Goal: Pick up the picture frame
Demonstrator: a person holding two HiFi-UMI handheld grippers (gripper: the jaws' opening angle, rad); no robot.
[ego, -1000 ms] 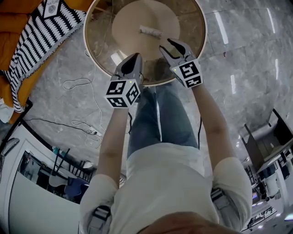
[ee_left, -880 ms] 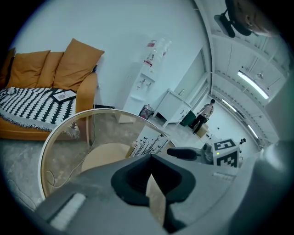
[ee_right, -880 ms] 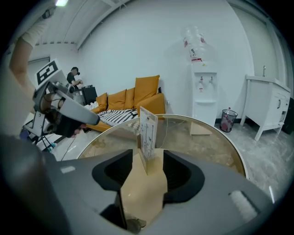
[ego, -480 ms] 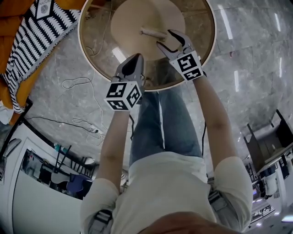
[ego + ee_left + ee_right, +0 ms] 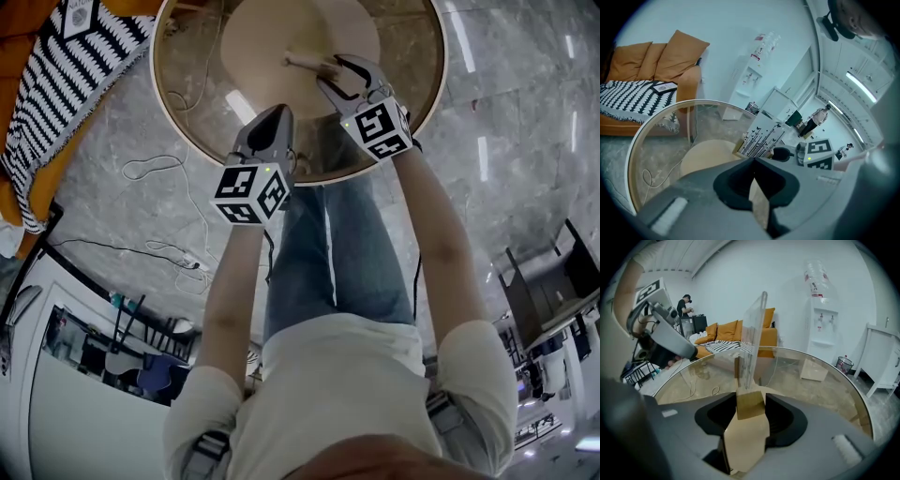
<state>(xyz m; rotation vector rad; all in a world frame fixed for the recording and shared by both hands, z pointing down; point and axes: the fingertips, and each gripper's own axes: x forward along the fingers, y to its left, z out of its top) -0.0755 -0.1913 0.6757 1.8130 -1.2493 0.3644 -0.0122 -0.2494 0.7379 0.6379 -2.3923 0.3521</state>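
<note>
Right gripper (image 5: pixel 328 71) is out over the round glass table (image 5: pixel 405 37), jaws set on either side of the picture frame (image 5: pixel 751 404) and clamped on its wood base block, both jaw tips touching the block in the right gripper view. The frame stands upright near the table's middle, above the round tan table base (image 5: pixel 267 33) seen through the glass; its clear pane rises edge-on straight up from the block. In the left gripper view the frame's face shows a black branch and butterfly print, with the right gripper's dark jaw just beside it. Left gripper (image 5: pixel 753 160) hangs over the near edge of the table, left of the right one and well apart from the frame, jaw tips together and nothing between them. Both of the person's forearms are stretched forward, jeans below them. On the far left is an orange sofa (image 5: pixel 670 56) with a black-and-white patterned blanket (image 5: pixel 633 96) draped over it. A white cable (image 5: pixel 159 173) lies looped on the grey marble floor to the left of the table. A white water dispenser (image 5: pixel 820 319) stands against the far wall beyond the table.
</note>
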